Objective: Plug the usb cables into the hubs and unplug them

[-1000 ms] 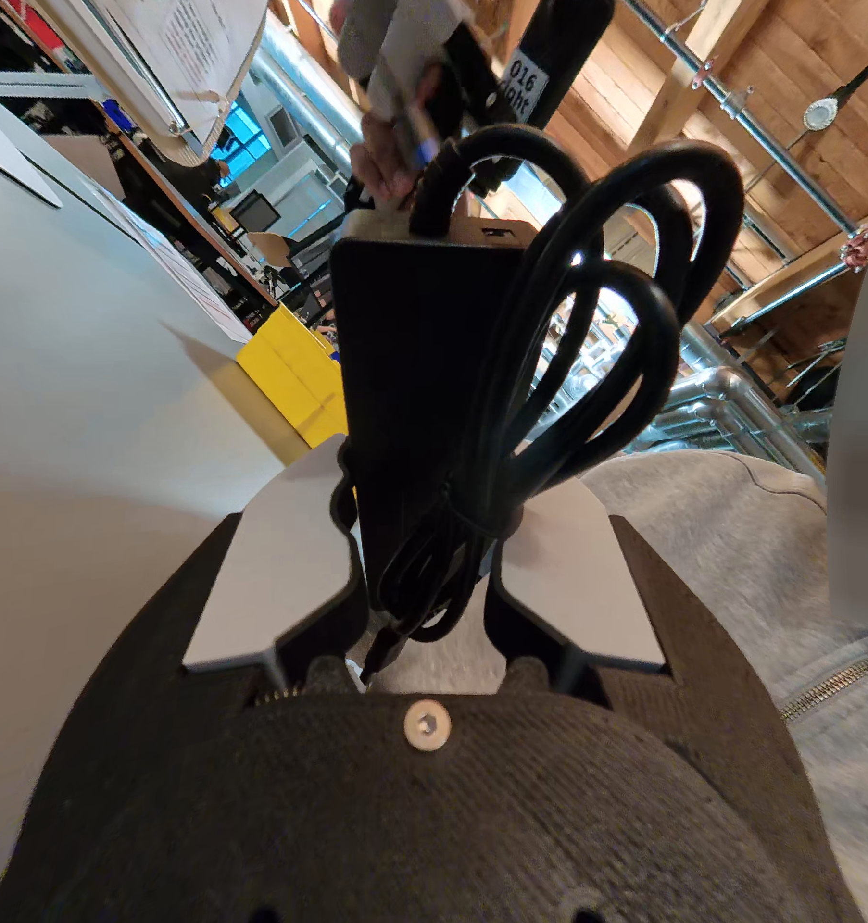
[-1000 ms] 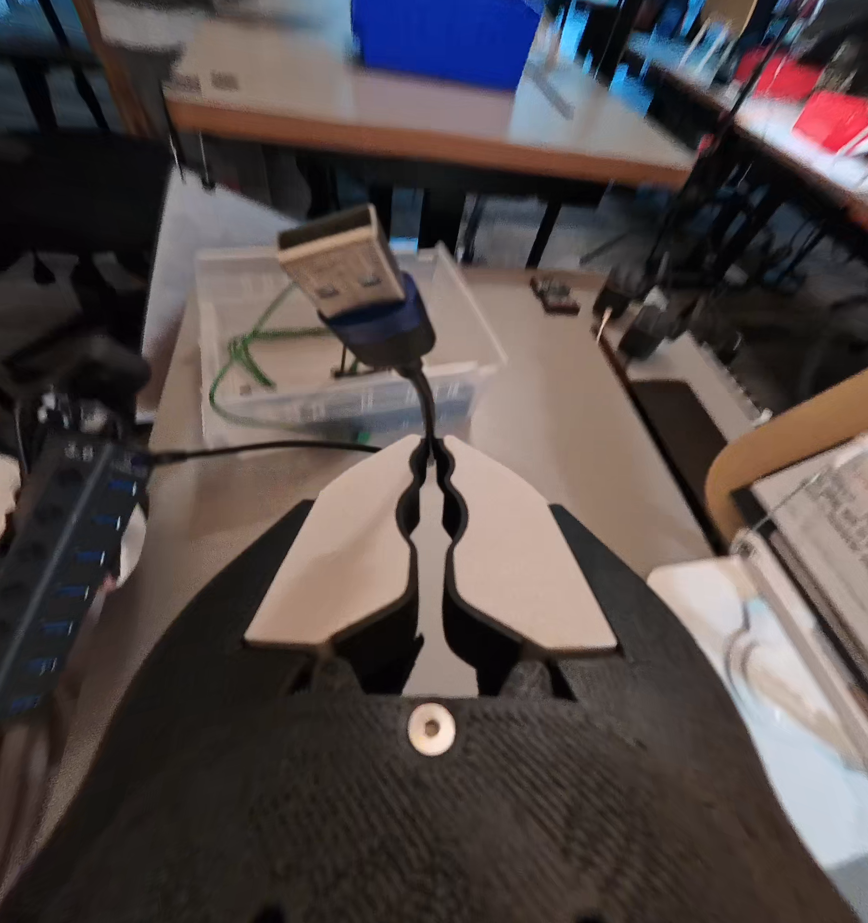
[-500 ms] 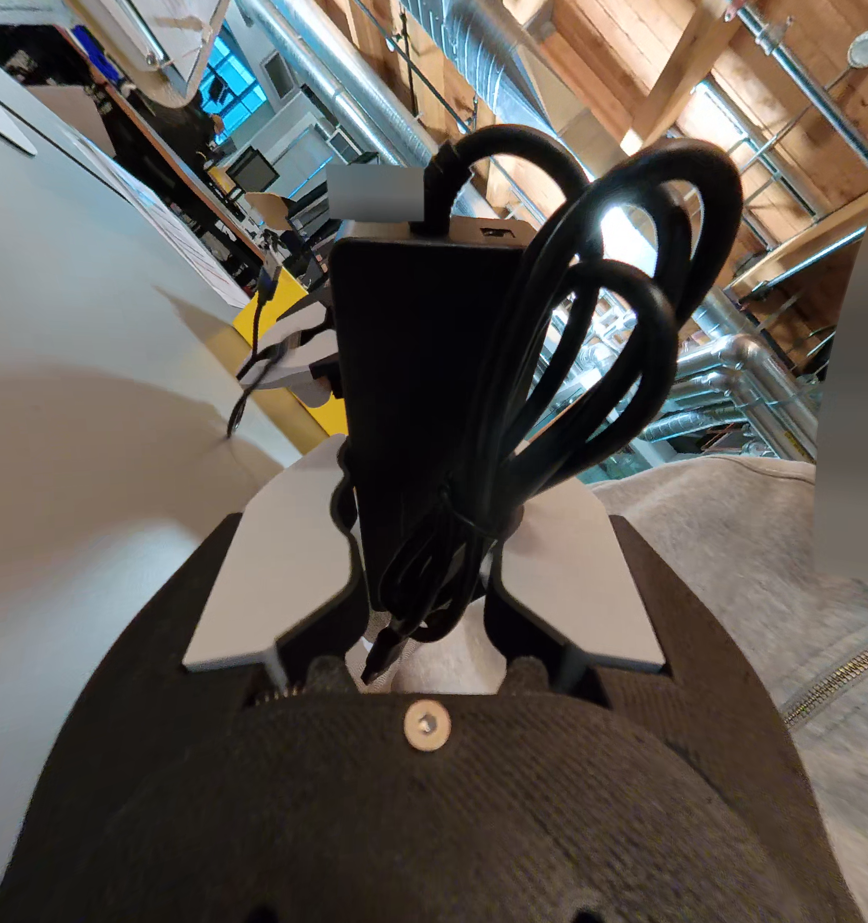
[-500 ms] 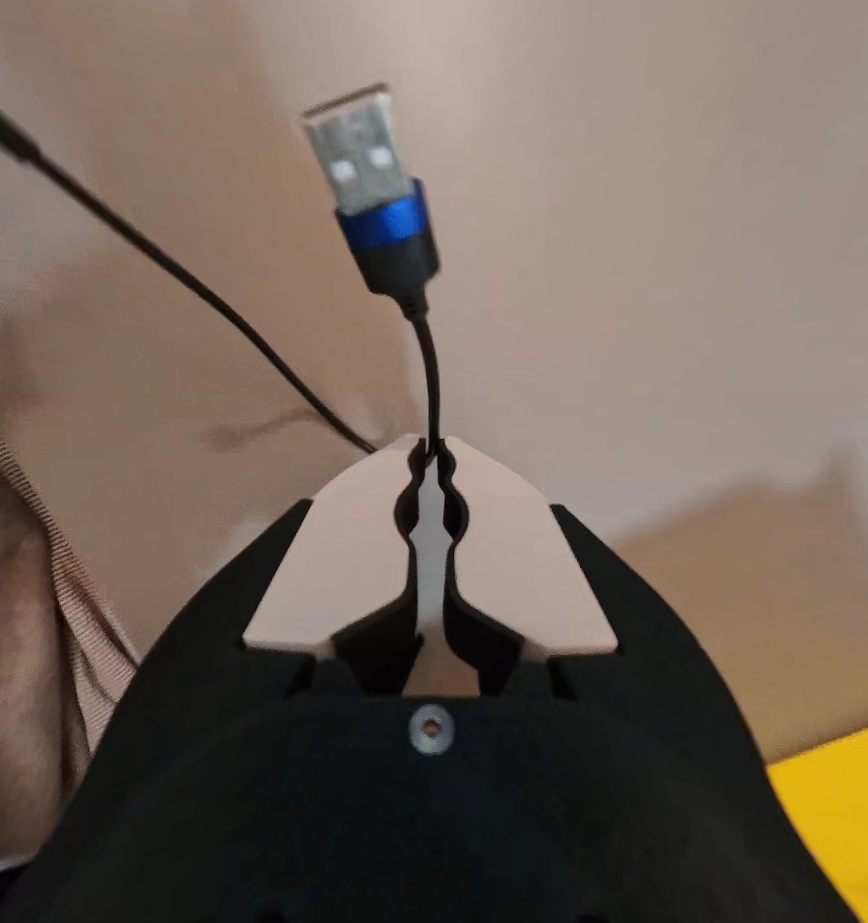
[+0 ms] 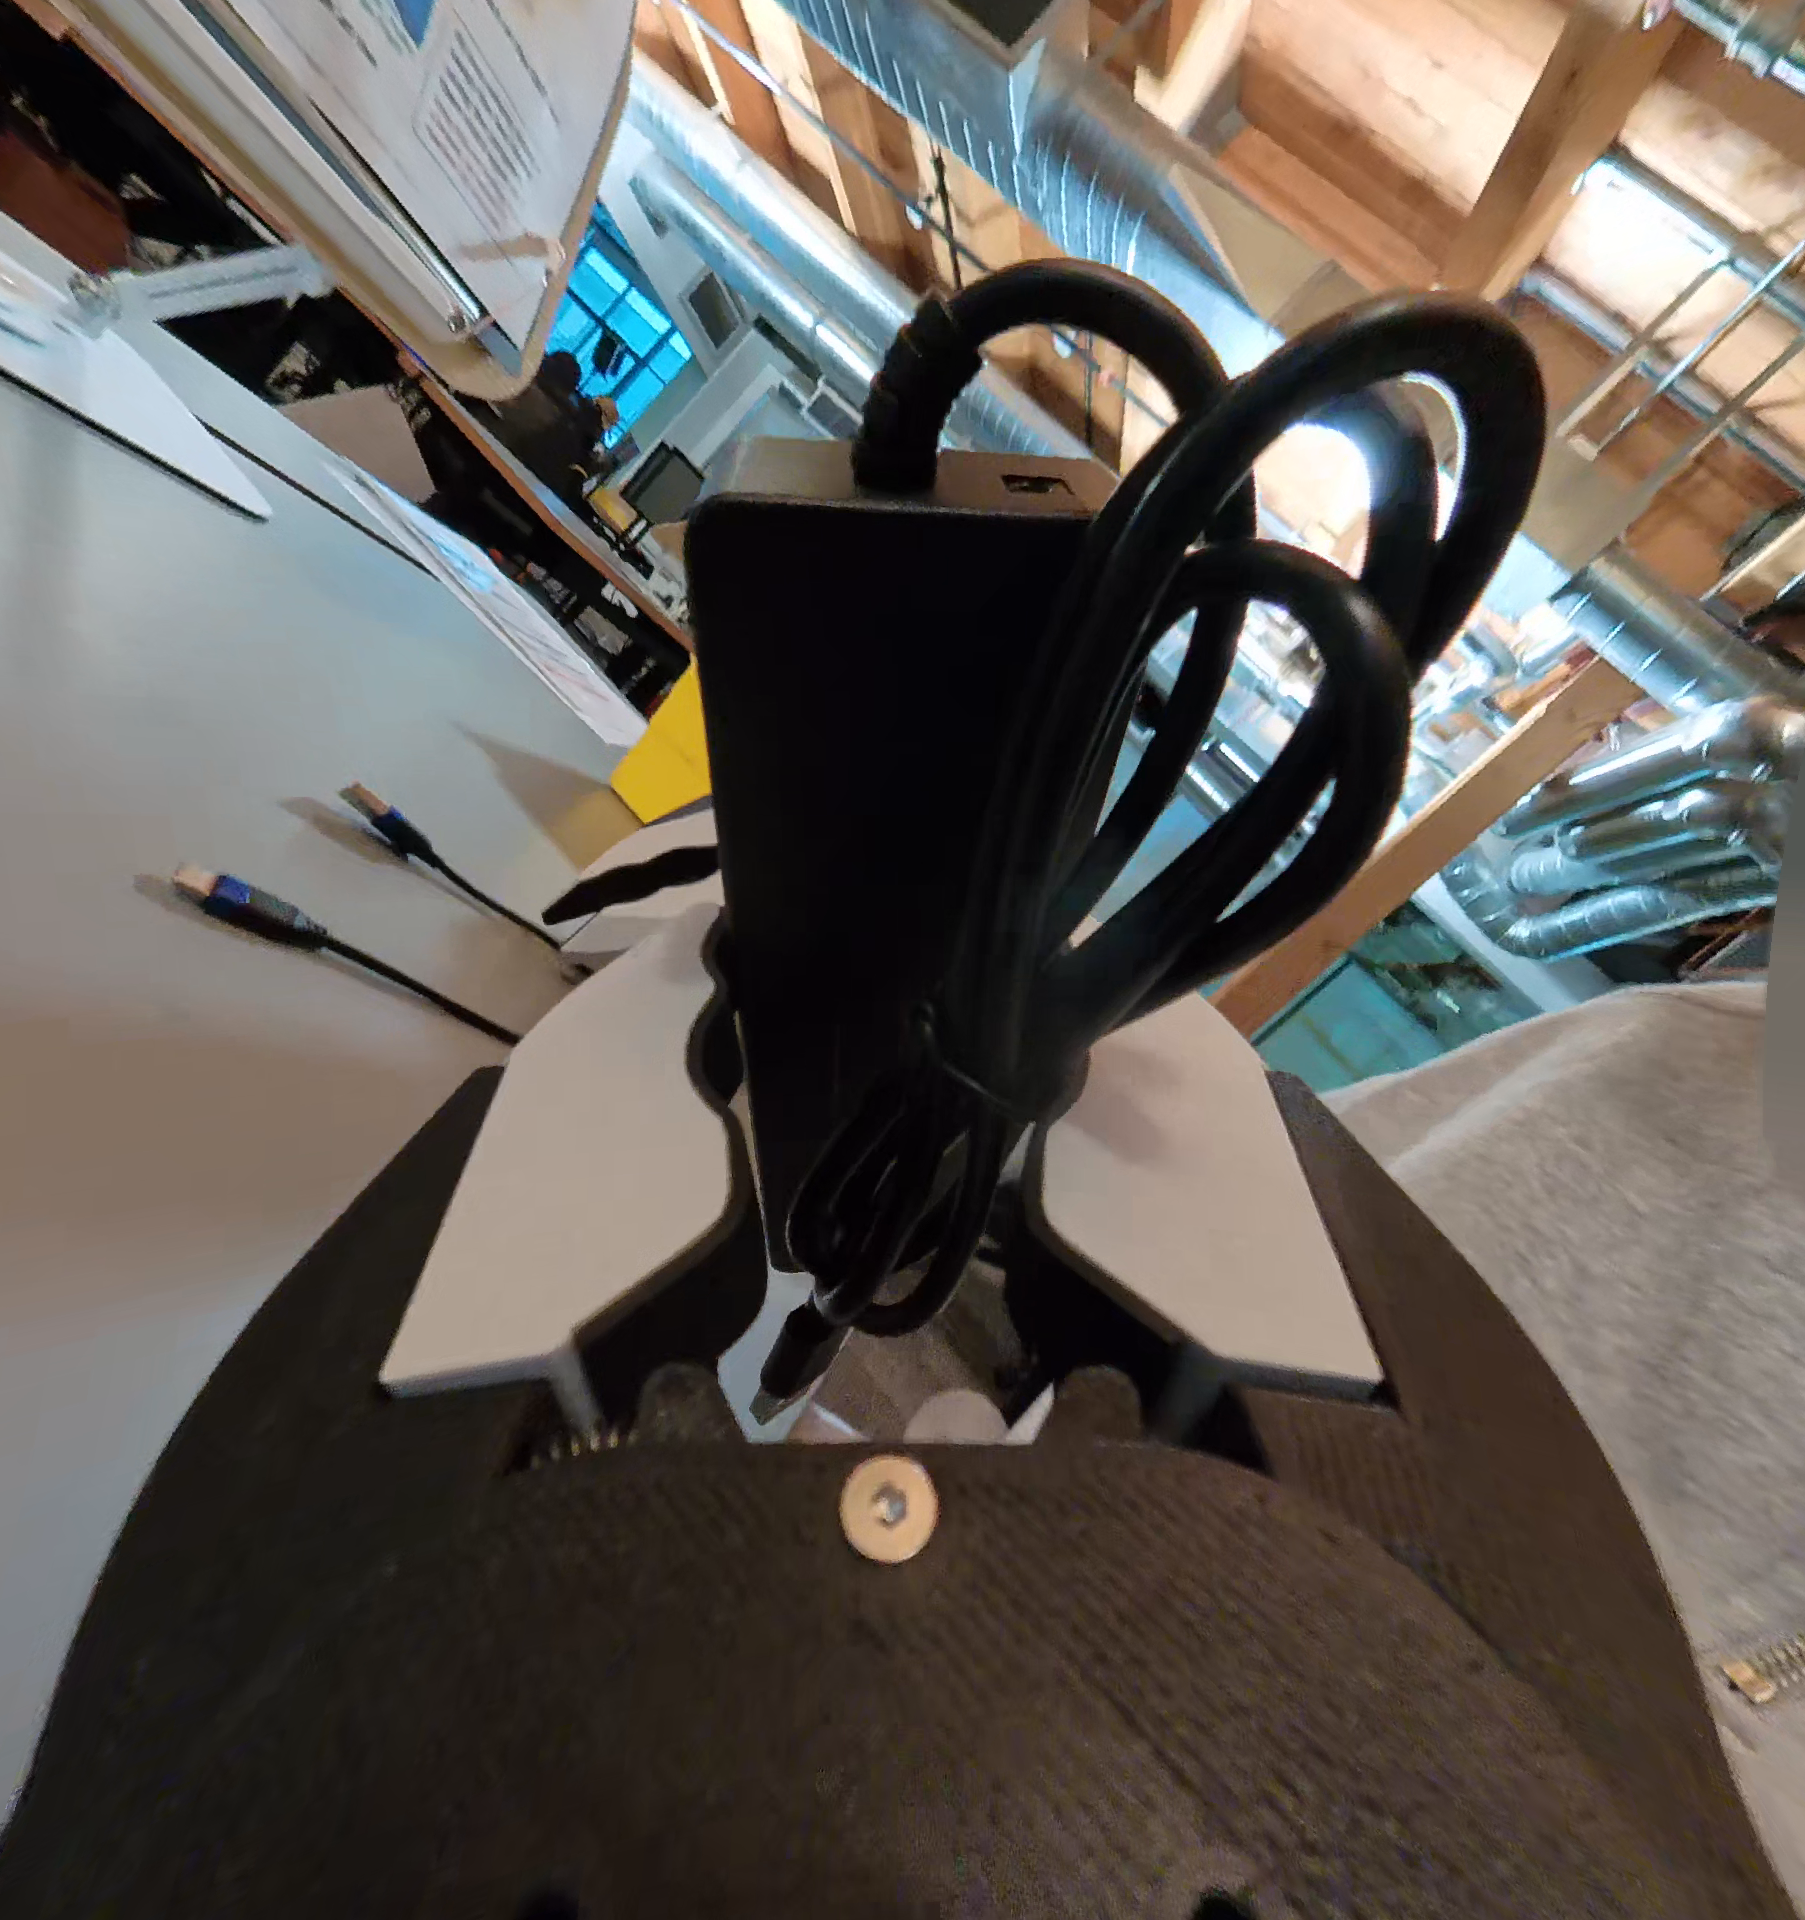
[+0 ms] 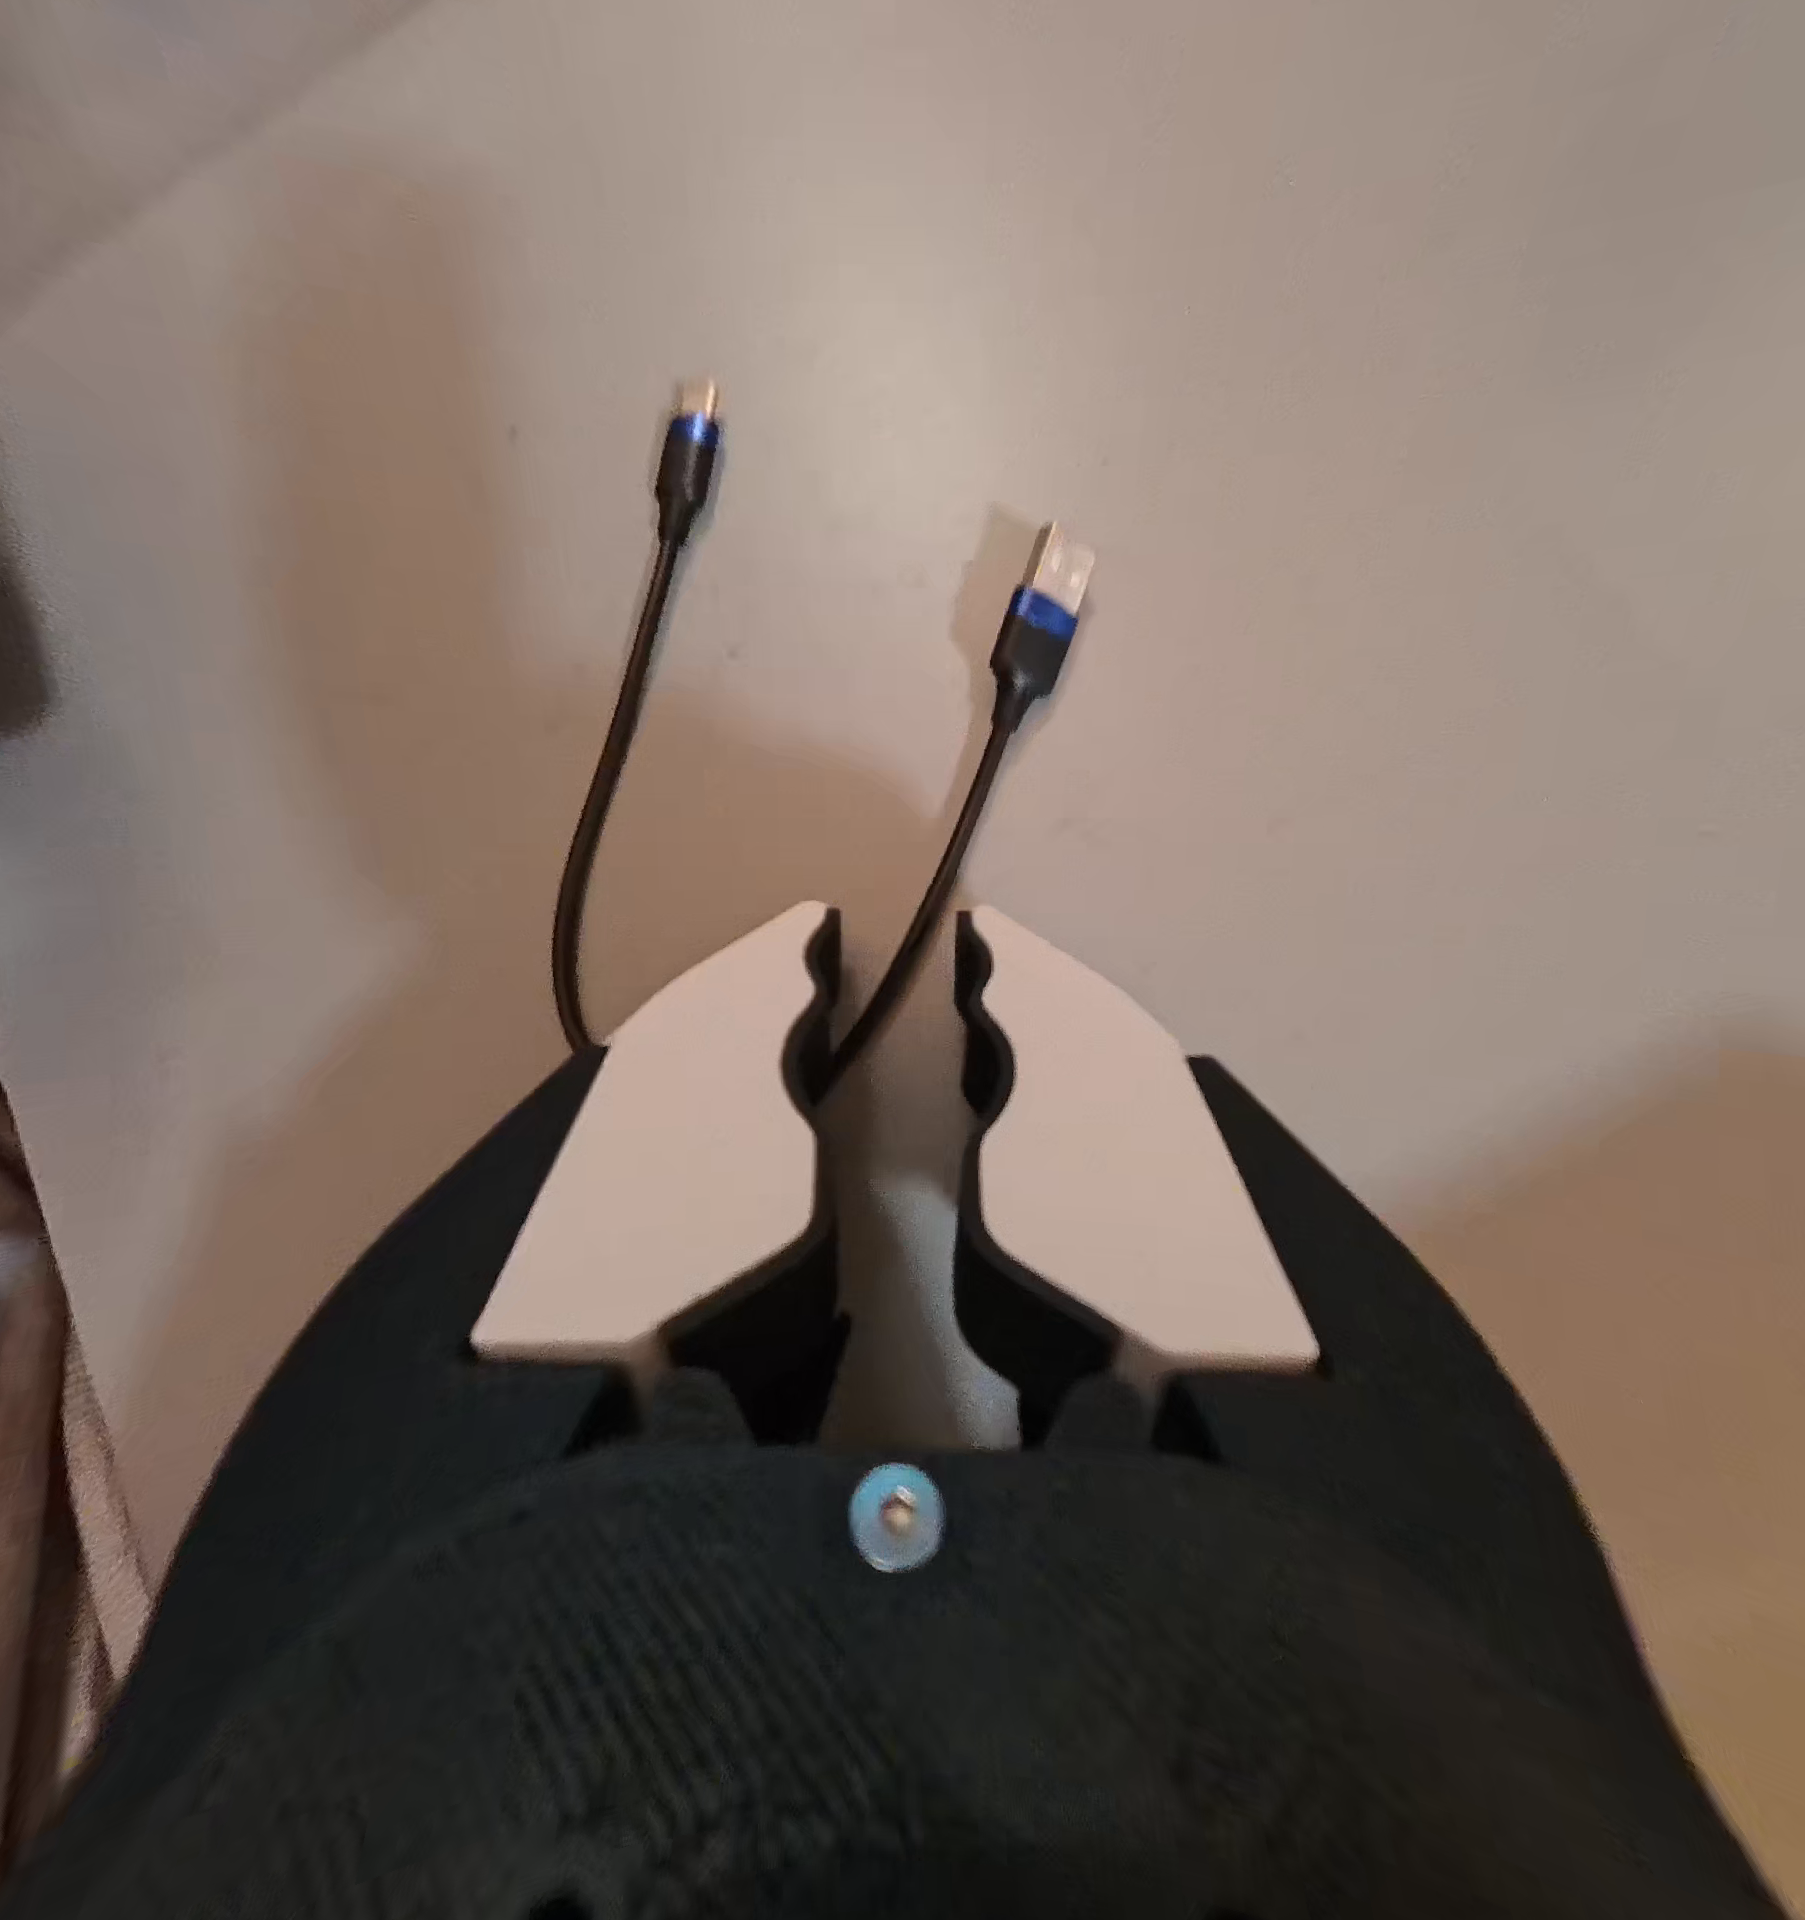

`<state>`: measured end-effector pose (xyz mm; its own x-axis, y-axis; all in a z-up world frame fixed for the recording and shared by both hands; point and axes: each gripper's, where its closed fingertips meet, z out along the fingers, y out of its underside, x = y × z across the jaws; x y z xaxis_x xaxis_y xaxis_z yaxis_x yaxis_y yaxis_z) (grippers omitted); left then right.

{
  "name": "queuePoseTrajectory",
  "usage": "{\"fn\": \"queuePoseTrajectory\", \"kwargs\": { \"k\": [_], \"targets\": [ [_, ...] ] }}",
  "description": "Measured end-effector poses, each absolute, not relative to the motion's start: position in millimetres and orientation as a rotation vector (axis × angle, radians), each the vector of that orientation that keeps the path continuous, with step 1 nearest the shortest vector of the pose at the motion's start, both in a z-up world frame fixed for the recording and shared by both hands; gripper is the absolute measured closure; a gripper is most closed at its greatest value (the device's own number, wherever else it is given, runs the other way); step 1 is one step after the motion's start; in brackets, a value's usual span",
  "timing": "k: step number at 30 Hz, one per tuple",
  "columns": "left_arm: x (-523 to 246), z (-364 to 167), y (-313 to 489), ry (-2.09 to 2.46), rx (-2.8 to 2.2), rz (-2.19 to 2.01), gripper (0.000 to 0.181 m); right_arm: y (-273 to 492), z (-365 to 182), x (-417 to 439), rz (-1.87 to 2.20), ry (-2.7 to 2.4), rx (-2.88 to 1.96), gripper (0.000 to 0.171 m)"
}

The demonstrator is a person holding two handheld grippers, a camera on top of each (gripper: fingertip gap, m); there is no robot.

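Note:
My left gripper point(image 5: 898, 1018) is shut on a black USB hub point(image 5: 856, 779) and holds it upright off the table, with the hub's bundled black cable point(image 5: 1251, 727) looped on its right side. My right gripper point(image 6: 896, 920) is open just above the table. A thin black USB cable lies on the table and passes between its jaws, with its blue-collared USB-A plug point(image 6: 1049, 603) ahead and the smaller plug point(image 6: 695, 436) to the left. Both plugs also show in the left wrist view point(image 5: 223, 894), with the right gripper's fingers point(image 5: 628, 883) behind the hub.
A yellow bin point(image 5: 659, 758) stands on the pale table point(image 5: 150, 675) behind the hub. A flat white stand base point(image 5: 98, 416) and a paper sheet point(image 5: 503, 603) lie farther back. A person's grey sleeve point(image 5: 1604, 1247) is at the right.
My right gripper came down to the table and opened, letting go of the USB cable, which now lies flat. My left gripper still holds the hub.

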<state>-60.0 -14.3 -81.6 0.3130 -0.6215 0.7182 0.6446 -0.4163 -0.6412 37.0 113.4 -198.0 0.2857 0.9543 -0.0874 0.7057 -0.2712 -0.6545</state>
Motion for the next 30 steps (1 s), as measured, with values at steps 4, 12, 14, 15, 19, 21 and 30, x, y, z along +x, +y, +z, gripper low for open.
{"fn": "queuePoseTrajectory", "kwargs": {
  "k": [4, 12, 14, 15, 19, 21, 30],
  "targets": [
    [-61, -77, 8, 0.023, -1.408, -1.516, 0.127, 128, -191, 25, 0.648, -1.357, -2.025, 0.142],
    [-46, -51, 14, 0.328, -1.123, -2.040, 0.124, 160, -204, -2, 0.534, -1.241, -2.079, 0.164],
    [-42, -45, 0, 0.396, -1.081, -2.106, 0.124, 157, -204, -3, 0.493, -1.269, -2.054, 0.164],
    [-39, -46, -5, 0.430, -1.097, -2.110, 0.124, 155, -203, -1, 0.475, -1.267, -2.045, 0.164],
    [-32, -56, 0, 0.506, -1.233, -2.045, 0.124, 132, -168, -2, 0.615, -1.213, -1.848, 0.165],
    [-31, -54, 10, 0.531, -1.259, -2.008, 0.124, 116, -140, 2, 0.686, -1.195, -1.682, 0.165],
    [-10, -64, 32, 0.614, -1.327, -1.991, 0.124, 79, -75, 44, 0.650, -1.196, -1.297, 0.165]
  ]
}}
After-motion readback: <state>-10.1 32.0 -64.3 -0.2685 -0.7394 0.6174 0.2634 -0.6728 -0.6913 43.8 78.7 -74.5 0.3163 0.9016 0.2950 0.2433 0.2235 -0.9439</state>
